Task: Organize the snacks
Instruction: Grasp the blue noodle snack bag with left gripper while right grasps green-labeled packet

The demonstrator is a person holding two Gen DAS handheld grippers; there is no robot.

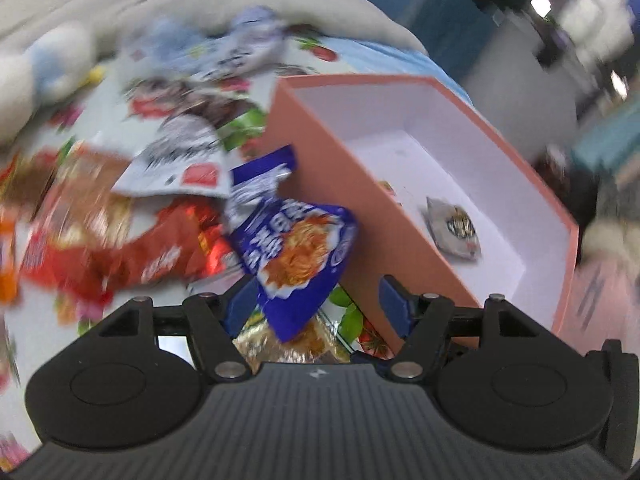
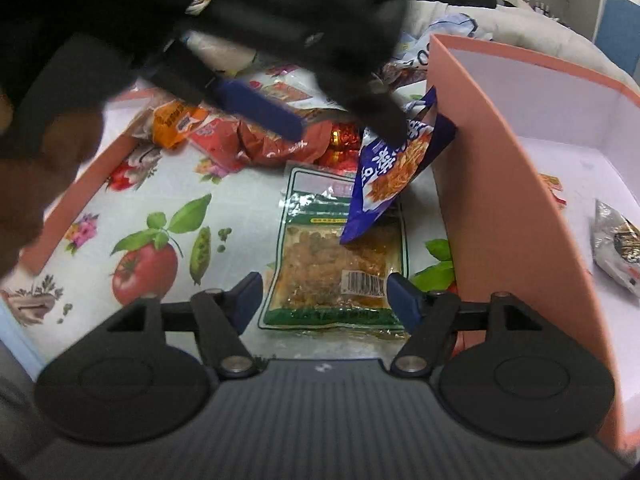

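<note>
Pick step — both jaws released. Left gripper [image 1: 318, 300] over blue packet [image 1: 298, 248], right gripper [image 2: 324, 292] over clear packet [image 2: 334, 276]. Next: close, lift into pink box [image 1: 400, 208].

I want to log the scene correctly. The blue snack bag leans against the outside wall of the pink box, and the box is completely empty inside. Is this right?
Not quite. The blue snack bag does lean on the outside wall of the pink box, but the box is not empty: a small silver packet already lies on its white floor, as the left wrist view shows.

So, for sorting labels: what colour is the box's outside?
Salmon pink box, white inside; right wrist view.
</note>
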